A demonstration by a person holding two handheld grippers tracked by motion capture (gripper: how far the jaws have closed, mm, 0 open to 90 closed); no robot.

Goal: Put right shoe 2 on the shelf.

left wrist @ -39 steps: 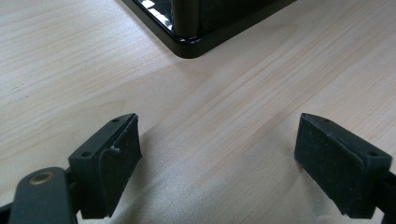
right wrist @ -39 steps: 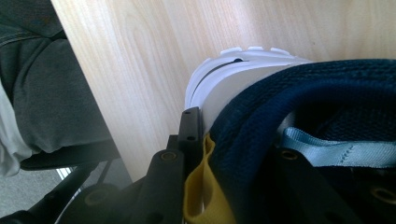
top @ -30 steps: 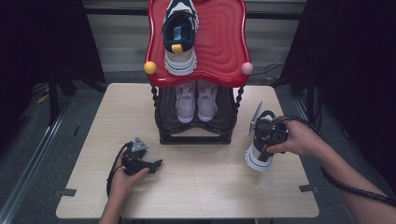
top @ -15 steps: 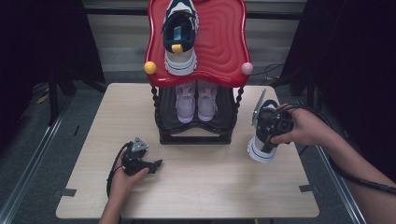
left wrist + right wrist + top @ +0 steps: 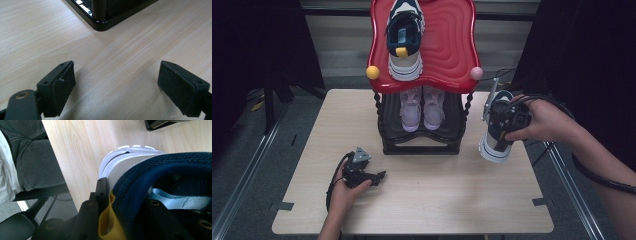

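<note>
Risk of slip: shoe [image 5: 495,144] hangs toe-down, clear of the table [image 5: 422,200], just right of the rack [image 5: 422,145], clamped only at the padded heel collar; soft collar may compress and let the sole swing or drop. Risk of collision: red shelf [image 5: 452,45] already carries one shoe [image 5: 404,40], leaving little room beside it. Right gripper [image 5: 507,117]: closed on the collar. Left gripper [image 5: 117,85]: wide open, empty, low over the table

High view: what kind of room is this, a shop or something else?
Probably a recording studio or lab, not a shop: black curtains surround a lone wooden table, a red-topped shoe rack stands on it, and a person works with handheld grippers trailing cables.
</note>
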